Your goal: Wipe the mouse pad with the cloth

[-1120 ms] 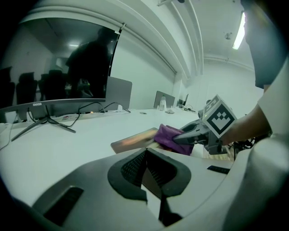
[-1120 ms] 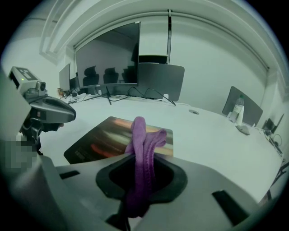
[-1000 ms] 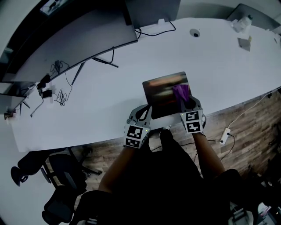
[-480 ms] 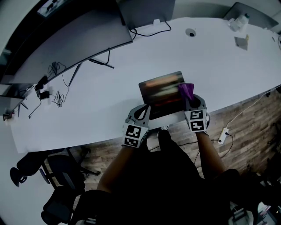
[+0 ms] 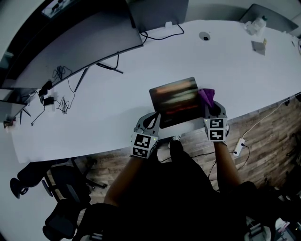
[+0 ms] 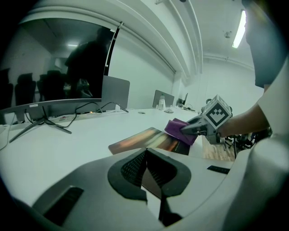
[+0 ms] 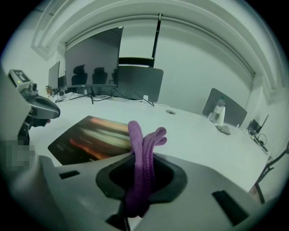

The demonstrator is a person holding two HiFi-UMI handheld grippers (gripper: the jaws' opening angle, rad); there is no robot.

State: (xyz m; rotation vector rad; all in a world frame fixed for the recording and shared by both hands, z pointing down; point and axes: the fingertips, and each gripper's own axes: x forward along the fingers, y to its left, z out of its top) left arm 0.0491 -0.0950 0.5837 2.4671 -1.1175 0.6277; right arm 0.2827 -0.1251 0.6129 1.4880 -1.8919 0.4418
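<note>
The mouse pad (image 5: pixel 175 101), dark with orange streaks, lies near the front edge of the white desk (image 5: pixel 117 99). My right gripper (image 5: pixel 209 109) is shut on the purple cloth (image 5: pixel 206 97), which sits at the pad's right edge. In the right gripper view the cloth (image 7: pixel 144 140) bunches up between the jaws, with the pad (image 7: pixel 90 137) to the left. My left gripper (image 5: pixel 153 120) is shut at the pad's near left corner; I see nothing between its jaws. The left gripper view shows the pad (image 6: pixel 140 140), the cloth (image 6: pixel 177 128) and the right gripper (image 6: pixel 192 129).
A wide monitor (image 5: pixel 75 44) and loose cables (image 5: pixel 63 101) stand at the back left, and a dark screen (image 5: pixel 157 12) at the back. A bottle (image 5: pixel 257 23) stands far right. A power strip (image 5: pixel 242 143) lies on the wooden floor.
My right gripper has dragged the cloth rightward across the pad, from its right part to its right edge. The left gripper has stayed put.
</note>
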